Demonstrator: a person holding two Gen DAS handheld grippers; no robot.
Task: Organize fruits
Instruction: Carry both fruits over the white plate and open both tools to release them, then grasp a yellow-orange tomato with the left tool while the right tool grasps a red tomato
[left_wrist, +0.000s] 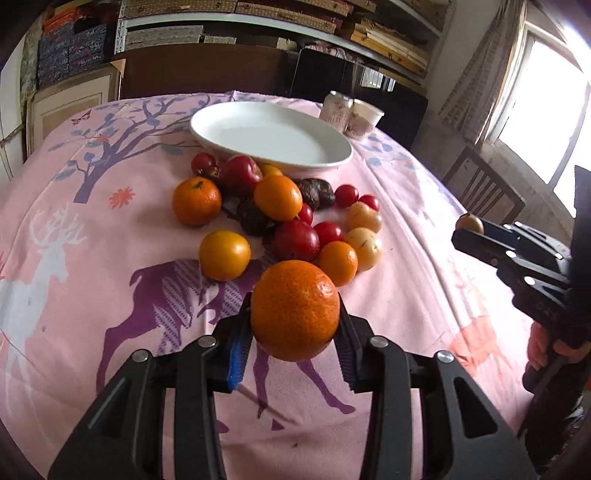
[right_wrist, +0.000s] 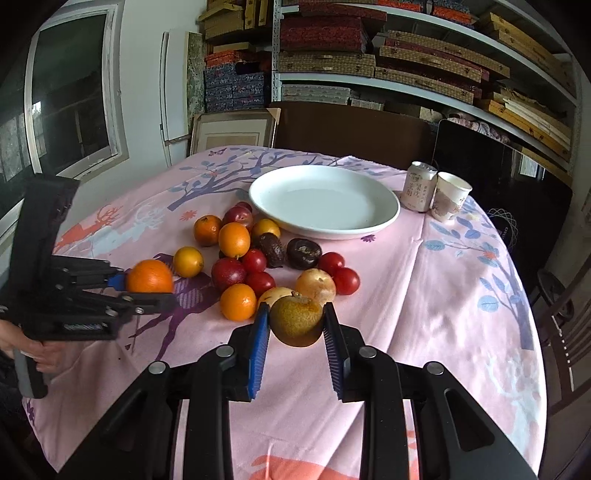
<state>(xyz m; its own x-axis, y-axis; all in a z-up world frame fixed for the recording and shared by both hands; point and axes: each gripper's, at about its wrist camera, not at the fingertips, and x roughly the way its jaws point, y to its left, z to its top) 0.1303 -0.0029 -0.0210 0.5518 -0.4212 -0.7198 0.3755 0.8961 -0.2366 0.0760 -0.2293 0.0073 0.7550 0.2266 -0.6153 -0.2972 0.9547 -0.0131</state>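
Orange and rough-skinned, a mandarin (left_wrist: 294, 309) sits pinched between the ribbed pads of the left gripper (left_wrist: 294, 325), lifted clear of the pink deer-print tablecloth (left_wrist: 92, 229), and the jaws have just been closing with that fruit between them. The right gripper (right_wrist: 297, 325) is likewise pressed onto its own load, a small brownish-yellow fruit (right_wrist: 295, 322), perhaps a passion fruit, also held off the cloth. Outward from both claws, straight ahead along the fingers, lies the loose heap of fruit (left_wrist: 280, 214): mandarins, red plums or tomatoes, two dark wrinkled fruits and a few pale yellow ones, all resting on the cloth near the middle of the tabletop. Just beyond the heap, toward the far edge, is the white plate (left_wrist: 325, 157), empty, its near rim touching or almost touching the farthest fruits. That is the relation the next move seems to turn on: the plate lies dead ahead of each claw but behind the pile, so a carried fruit would need to travel over the heap rather than through it, staying high enough not to knock the top mandarin. The two grippers look about equally far from the plate; the right one approaches from the side where a drinks can (right_wrist: 420, 186) and a paper cup (right_wrist: 451, 195) stand beside the plate's rim near the far right corner, so its path is the tighter. The round fruits have no long axis to mind, though they may roll once released in the shallow dish.
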